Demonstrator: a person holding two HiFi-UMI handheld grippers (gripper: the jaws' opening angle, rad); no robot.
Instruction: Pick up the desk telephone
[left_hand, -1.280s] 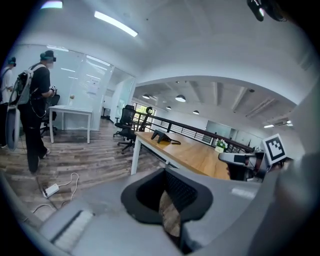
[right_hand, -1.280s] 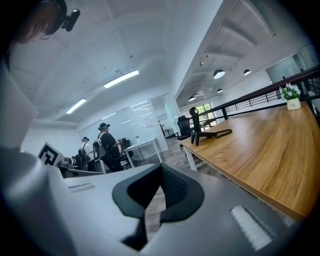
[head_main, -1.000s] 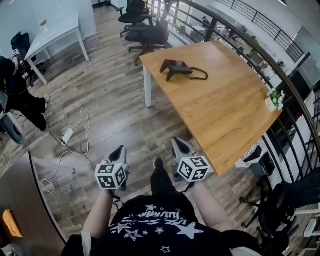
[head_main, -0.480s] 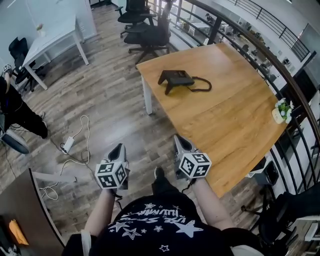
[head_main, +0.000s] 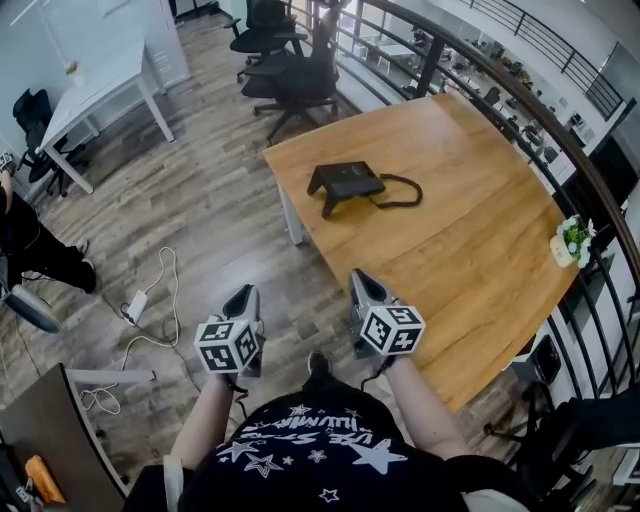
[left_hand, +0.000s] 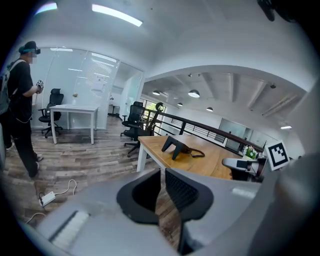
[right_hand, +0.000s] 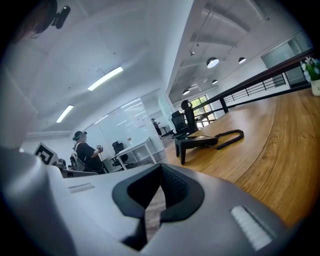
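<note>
Wooden desk is getting closer as I'm walking in; telephone not reachable yet. Left gripper and right gripper staying clenched, empty.

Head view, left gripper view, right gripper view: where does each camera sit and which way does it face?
Head view: on the person's head, looking steeply down at the wooden table with the desk telephone; shows both forearms, shirt, left claw and right claw.
Left gripper view: rides the left claw, facing the table's corner; its shut jaws fill the foreground.
Right gripper view: rides the right claw, looking along the tabletop; shut jaws in the foreground.
Shared: both gripper views face the telephone.
</note>
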